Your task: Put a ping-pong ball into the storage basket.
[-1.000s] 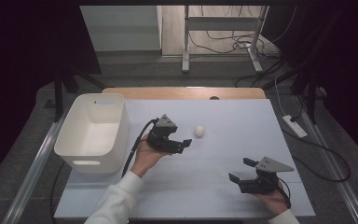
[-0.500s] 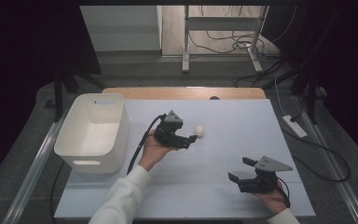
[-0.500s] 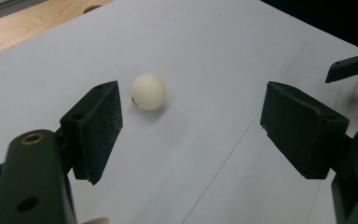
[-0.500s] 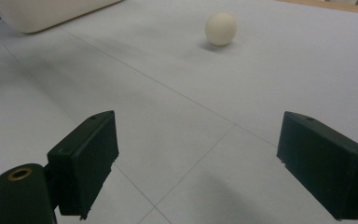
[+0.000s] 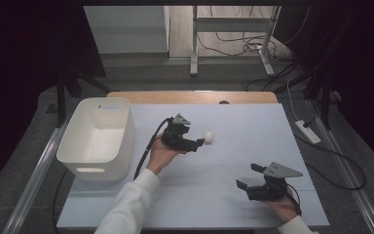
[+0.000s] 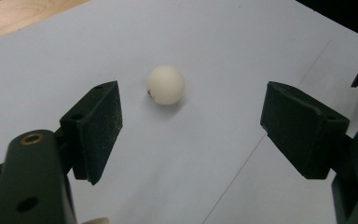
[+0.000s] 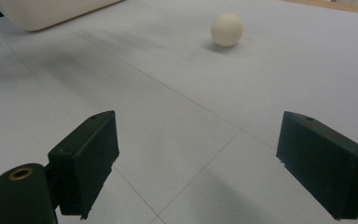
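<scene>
While left gripper [image 5: 200,142] stands with jaws apart | white ball [image 6: 166,84] just ahead, untouched | right gripper [image 5: 250,177] jaws apart, ball far ahead

A white sheet covers the wooden table [image 5: 195,96]. Beyond it lies a grey floor [image 5: 141,73] with a metal stand [image 5: 233,34] and tangled cables [image 5: 224,46]. Dark curtains [image 5: 24,58] flank both sides.

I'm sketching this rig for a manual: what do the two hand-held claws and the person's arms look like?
The left claw and the right claw are black, each with two blocky jaws faced with dark flat pads and brass-ringed holes. Each carries a grey three-cornered plate on top. A black cable trails from the left one. The person wears white long sleeves.
</scene>
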The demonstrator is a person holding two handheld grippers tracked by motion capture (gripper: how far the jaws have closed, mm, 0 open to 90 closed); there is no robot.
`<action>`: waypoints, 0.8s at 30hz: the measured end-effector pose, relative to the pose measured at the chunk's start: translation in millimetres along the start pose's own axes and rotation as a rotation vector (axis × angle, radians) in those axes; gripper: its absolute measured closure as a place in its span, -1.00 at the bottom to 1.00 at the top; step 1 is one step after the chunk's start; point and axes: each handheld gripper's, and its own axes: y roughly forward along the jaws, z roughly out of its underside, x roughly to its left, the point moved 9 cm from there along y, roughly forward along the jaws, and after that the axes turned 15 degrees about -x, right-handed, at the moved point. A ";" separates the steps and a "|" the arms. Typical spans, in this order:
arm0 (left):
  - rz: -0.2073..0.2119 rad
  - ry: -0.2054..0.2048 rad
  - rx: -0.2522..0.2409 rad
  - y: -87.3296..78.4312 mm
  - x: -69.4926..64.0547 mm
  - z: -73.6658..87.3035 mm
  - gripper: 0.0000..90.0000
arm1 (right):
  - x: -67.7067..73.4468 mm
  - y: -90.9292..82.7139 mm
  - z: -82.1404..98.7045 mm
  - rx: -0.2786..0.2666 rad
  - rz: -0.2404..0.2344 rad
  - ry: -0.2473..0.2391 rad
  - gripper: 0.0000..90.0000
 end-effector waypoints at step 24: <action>0.020 -0.021 0.031 31.2 3.5 0.4 -0.53 | 0.1 1.1 0.7 0.005 -0.005 0.000 -0.72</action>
